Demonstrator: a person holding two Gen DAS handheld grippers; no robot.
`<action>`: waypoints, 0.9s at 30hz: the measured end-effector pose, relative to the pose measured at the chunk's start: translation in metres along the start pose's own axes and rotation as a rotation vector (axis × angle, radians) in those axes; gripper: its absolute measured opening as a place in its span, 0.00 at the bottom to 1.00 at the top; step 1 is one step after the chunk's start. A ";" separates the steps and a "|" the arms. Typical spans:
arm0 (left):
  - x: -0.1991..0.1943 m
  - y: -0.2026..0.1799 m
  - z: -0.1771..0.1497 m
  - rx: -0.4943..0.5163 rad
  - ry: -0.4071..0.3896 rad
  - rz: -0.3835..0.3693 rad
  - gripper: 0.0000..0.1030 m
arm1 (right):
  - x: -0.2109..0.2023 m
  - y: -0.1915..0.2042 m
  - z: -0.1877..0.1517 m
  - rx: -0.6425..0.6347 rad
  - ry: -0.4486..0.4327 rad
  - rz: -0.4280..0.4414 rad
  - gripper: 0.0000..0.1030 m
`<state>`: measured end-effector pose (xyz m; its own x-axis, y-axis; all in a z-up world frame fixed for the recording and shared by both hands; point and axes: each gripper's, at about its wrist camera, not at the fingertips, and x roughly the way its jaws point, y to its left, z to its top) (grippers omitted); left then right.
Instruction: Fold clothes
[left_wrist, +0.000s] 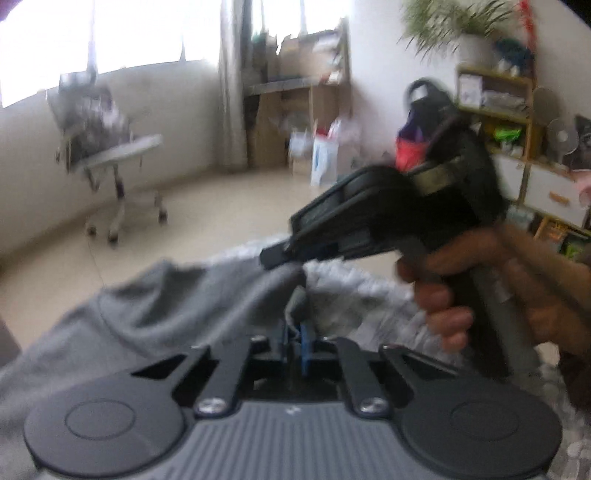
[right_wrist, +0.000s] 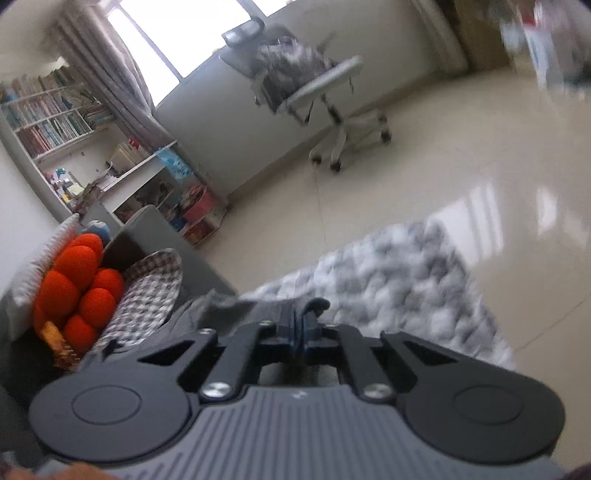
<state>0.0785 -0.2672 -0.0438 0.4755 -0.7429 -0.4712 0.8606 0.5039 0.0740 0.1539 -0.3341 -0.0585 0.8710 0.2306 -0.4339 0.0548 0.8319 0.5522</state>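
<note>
A grey garment (left_wrist: 166, 306) hangs lifted between both grippers above a grey-and-white fluffy rug (left_wrist: 354, 299). My left gripper (left_wrist: 297, 332) is shut on a bunched edge of the garment just ahead of its blue pads. My right gripper shows in the left wrist view (left_wrist: 275, 256), held by a hand, its tips shut on the garment's upper edge. In the right wrist view the right gripper (right_wrist: 299, 328) is shut on a fold of the same grey garment (right_wrist: 236, 310), which trails to the left.
A white office chair (left_wrist: 110, 155) stands on the tiled floor by the window. Shelves and a plant (left_wrist: 491, 96) are at the right. A sofa with an orange cushion (right_wrist: 77, 284) and a checked cloth (right_wrist: 151, 291) is at the left. The rug (right_wrist: 388, 273) lies below.
</note>
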 end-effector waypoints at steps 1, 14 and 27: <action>-0.002 -0.002 0.001 0.003 -0.017 -0.013 0.05 | -0.004 0.001 0.002 -0.013 -0.032 -0.005 0.04; 0.014 0.007 -0.001 -0.060 0.082 -0.156 0.34 | 0.001 -0.012 -0.002 -0.026 0.016 -0.102 0.14; -0.008 0.091 0.006 -0.120 0.040 0.120 0.45 | 0.008 0.047 0.006 -0.184 0.041 -0.016 0.41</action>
<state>0.1543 -0.2181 -0.0277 0.5638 -0.6573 -0.5001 0.7691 0.6386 0.0277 0.1662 -0.2958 -0.0321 0.8496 0.2339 -0.4727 -0.0247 0.9129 0.4074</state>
